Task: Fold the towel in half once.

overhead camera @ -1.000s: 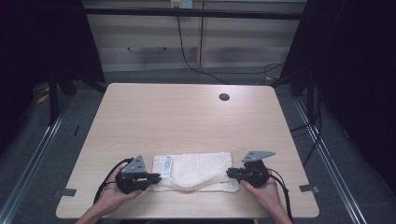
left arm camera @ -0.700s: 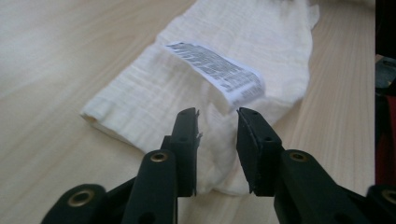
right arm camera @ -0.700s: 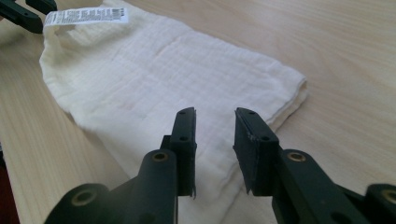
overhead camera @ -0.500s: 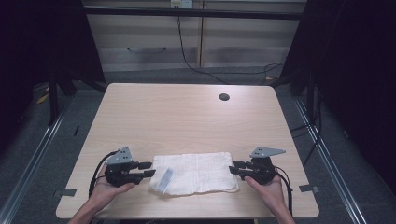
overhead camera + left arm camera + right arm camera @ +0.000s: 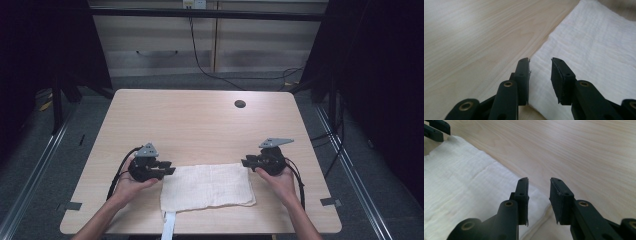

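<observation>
A white folded towel [image 5: 206, 186] lies flat near the table's front edge. My left gripper [image 5: 167, 167] hovers at its far left corner, and my right gripper [image 5: 246, 162] at its far right corner. In the left gripper view, the left gripper [image 5: 540, 61] is open, and the towel [image 5: 594, 50] edge lies under the gap. The right gripper [image 5: 539, 180] is also open over the towel [image 5: 461, 187] corner. Both pairs of jaws have just been closing a little, and their pads press on nothing.
The light wooden table [image 5: 200, 125] has a dark round hole [image 5: 240, 104] at the far right. A white strip [image 5: 169, 227] runs from the towel's near left corner over the table's front edge. Black frames and a cabinet stand behind the table.
Both grippers let go of the towel's ends, opened, and drew outward and away from the person. The towel, bunched before, now lies flat, and the white strip trails from its near left corner.
</observation>
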